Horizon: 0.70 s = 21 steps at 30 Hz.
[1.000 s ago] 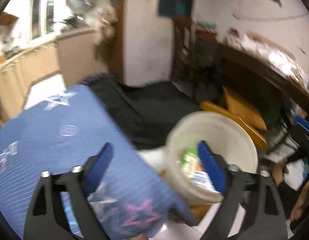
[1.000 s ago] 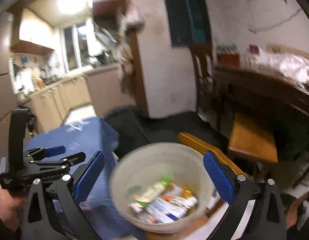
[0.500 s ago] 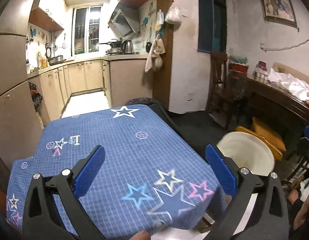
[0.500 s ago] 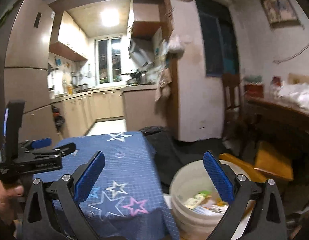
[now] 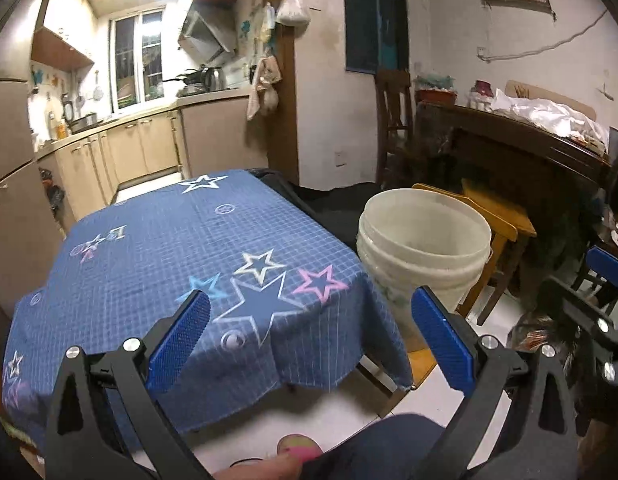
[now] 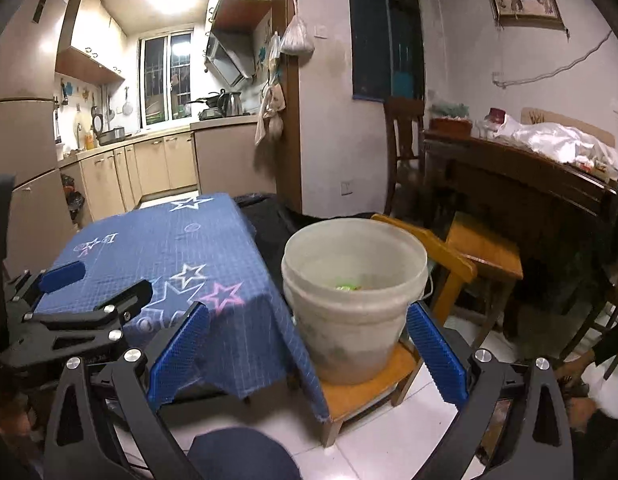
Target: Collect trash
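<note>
A white plastic bucket (image 6: 349,300) stands on a low wooden stool (image 6: 365,392) right of the table; a scrap of green wrapper (image 6: 345,287) shows inside it. In the left wrist view the bucket (image 5: 423,248) shows only its bare inner wall. The table wears a blue star-print cloth (image 5: 181,256) with nothing lying on it. My left gripper (image 5: 309,338) is open, held back from the table's near edge, nothing between its blue pads. My right gripper (image 6: 307,354) is open too, low in front of the bucket. The left gripper (image 6: 81,292) also appears at the right wrist view's left side.
A second wooden stool (image 6: 485,256) and a dark wooden sideboard (image 6: 529,200) with white cloth on top stand to the right. Kitchen cabinets (image 5: 141,152) line the back left. A person's knee (image 5: 389,444) and foot (image 5: 297,446) show below; white floor tiles (image 6: 389,440) lie under the stool.
Both grippers have drawn back and lowered away from the bucket, which now sits farther off. The table cloth fills more of the view. Both stay open and empty.
</note>
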### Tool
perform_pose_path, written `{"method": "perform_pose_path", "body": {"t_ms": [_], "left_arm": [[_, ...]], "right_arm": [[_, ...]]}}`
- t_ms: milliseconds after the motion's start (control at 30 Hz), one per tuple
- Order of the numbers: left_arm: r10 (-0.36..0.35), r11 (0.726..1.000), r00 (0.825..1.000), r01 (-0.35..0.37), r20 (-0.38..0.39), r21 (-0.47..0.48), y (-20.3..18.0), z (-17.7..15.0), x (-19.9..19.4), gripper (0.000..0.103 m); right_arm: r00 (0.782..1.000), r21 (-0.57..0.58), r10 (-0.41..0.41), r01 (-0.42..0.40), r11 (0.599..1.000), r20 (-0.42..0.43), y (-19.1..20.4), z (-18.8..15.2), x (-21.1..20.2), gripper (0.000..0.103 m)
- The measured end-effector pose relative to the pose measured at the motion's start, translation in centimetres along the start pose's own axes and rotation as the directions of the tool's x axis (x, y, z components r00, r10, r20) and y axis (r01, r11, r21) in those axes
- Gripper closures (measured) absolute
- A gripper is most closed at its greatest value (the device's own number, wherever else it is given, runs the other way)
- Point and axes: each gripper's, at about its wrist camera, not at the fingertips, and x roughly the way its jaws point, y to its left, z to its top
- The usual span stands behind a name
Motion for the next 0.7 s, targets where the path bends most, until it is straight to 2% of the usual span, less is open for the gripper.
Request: {"method": "perform_pose_path", "body": {"t_ms": [67, 333, 500, 700], "left_arm": [[0.045, 0.999, 0.999, -0.045, 0.006, -0.004, 0.1, -0.9, -1.0, 0.006], [0.087, 0.996, 0.996, -0.087, -0.004, -0.023, 1.9, -1.9, -3.3, 0.006], [0.098, 0.995, 0.995, -0.098, 0.011, -0.021, 2.4, -1.7, -3.9, 0.006], [0.109, 0.994, 0.994, -0.108, 0.014, -0.009, 2.3, -1.3, -3.8, 0.006]], "right_arm": [[1.0, 0.009, 0.011, -0.011, 1.0, -0.003, 0.0, -0.3, -0.4, 0.005], [0.998, 0.022, 0.066, -0.066, 0.998, -0.014, 0.1, -1.1, -1.3, 0.005], [0.995, -0.012, 0.104, -0.104, 0.995, -0.003, 1.2, -0.4, -1.4, 0.005], [0.994, -0.023, 0.105, -0.105, 0.994, 0.003, 1.1, 0.1, -1.4, 0.005]]}}
